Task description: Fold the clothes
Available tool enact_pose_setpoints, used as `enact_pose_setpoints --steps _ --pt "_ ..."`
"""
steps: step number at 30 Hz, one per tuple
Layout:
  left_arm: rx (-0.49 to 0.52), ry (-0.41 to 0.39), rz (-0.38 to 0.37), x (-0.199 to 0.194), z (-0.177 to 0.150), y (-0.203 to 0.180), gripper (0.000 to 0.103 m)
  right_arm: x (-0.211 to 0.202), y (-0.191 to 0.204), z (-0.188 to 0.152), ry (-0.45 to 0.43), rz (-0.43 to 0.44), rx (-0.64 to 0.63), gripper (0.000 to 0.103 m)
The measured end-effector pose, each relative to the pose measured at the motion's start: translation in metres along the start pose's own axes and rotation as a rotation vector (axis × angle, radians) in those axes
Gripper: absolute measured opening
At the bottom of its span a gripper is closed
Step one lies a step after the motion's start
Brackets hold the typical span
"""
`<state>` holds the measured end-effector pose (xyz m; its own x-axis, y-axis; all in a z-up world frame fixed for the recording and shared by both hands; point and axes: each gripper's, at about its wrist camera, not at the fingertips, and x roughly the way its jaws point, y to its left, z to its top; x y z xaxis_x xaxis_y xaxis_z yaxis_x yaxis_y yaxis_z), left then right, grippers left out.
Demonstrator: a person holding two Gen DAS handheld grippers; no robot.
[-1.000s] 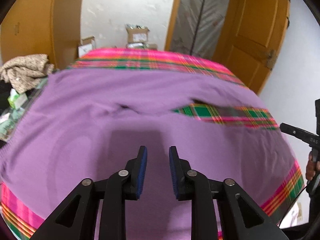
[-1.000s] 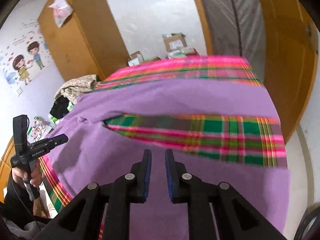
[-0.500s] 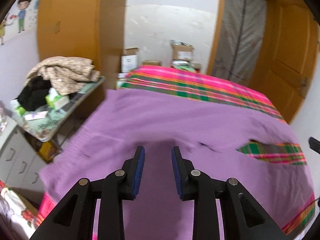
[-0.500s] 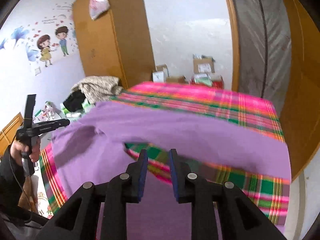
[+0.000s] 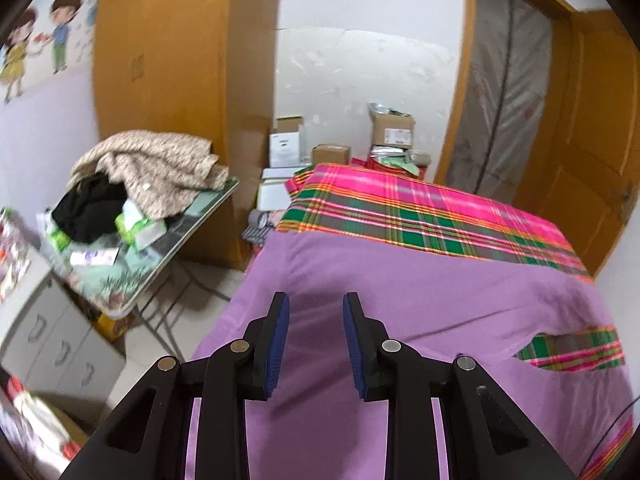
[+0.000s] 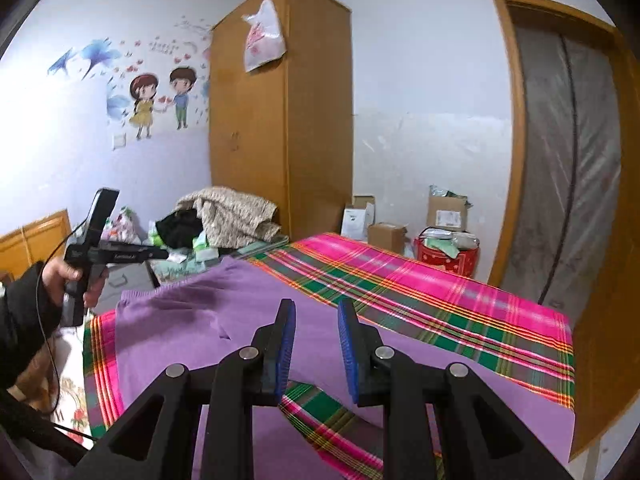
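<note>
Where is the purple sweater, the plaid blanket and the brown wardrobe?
purple sweater [image 5: 400, 300], left wrist view, flat middle.
plaid blanket [image 6: 440, 300], right wrist view, bare pink top.
brown wardrobe [image 6: 280, 120], right wrist view, front door.

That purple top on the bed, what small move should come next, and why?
Probably lower the left tool to the purple top's near edge and pinch it for another fold. Both tools hang empty above the cloth, the right tool too, and a strip of plaid bedspread shows between its layers.
</note>
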<state>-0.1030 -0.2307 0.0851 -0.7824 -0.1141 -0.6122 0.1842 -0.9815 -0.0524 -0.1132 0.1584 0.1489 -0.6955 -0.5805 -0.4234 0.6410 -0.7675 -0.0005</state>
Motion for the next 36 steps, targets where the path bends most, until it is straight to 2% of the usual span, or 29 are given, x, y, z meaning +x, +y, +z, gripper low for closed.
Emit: enact_pose_setpoints --steps 3,7,12,19,21,26,36 --pt "0.016 0.048 -0.027 0.018 0.006 -0.002 0.029 0.016 0.0 0.002 0.044 0.025 0.001 0.023" --pt "0.032 0.075 -0.005 0.039 0.015 -0.001 0.029 0.041 -0.002 0.004 0.108 0.057 -0.005 0.026" --pt "0.049 0.115 0.023 0.07 0.026 0.002 0.029 0.093 -0.014 -0.001 0.231 0.093 -0.013 0.028" --pt "0.037 0.214 0.063 0.127 0.035 0.023 0.029 0.176 -0.041 -0.013 0.385 0.094 -0.046 0.029" --pt "0.033 0.234 0.065 0.14 0.037 0.028 0.032 0.196 -0.049 -0.014 0.412 0.09 -0.052 0.029" --pt "0.03 0.256 0.064 0.169 0.044 0.033 0.033 0.244 -0.061 -0.012 0.469 0.11 -0.077 0.03" --pt "0.103 0.276 0.075 0.209 0.054 0.025 0.034 0.299 -0.069 -0.017 0.548 0.173 -0.09 0.032"
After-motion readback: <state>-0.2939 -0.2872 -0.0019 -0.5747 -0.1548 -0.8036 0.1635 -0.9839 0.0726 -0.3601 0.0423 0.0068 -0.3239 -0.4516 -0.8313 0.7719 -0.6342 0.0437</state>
